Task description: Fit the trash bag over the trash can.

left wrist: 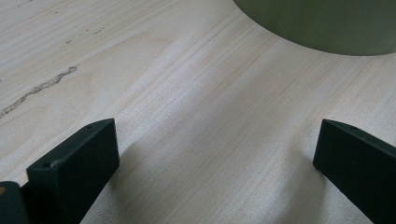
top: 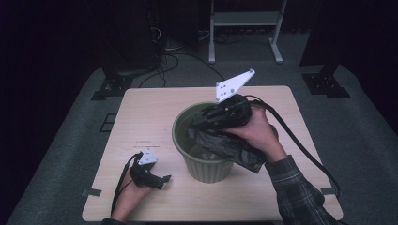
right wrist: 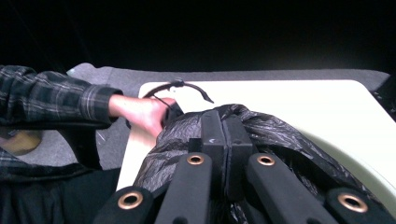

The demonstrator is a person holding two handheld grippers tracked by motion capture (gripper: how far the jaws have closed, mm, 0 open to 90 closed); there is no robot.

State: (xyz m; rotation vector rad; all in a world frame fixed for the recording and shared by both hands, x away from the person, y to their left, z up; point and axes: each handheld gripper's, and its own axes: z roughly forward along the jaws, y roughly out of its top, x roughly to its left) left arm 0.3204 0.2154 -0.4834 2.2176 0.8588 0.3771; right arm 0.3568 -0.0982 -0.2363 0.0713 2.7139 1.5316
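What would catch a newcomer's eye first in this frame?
First, the green bucket standing mid-table, with a crumpled black plastic bag draped over its right rim. The right gripper is shut on that bag above the bucket's mouth. Off to the left, the left gripper rests open on the pale wooden table, holding nothing.
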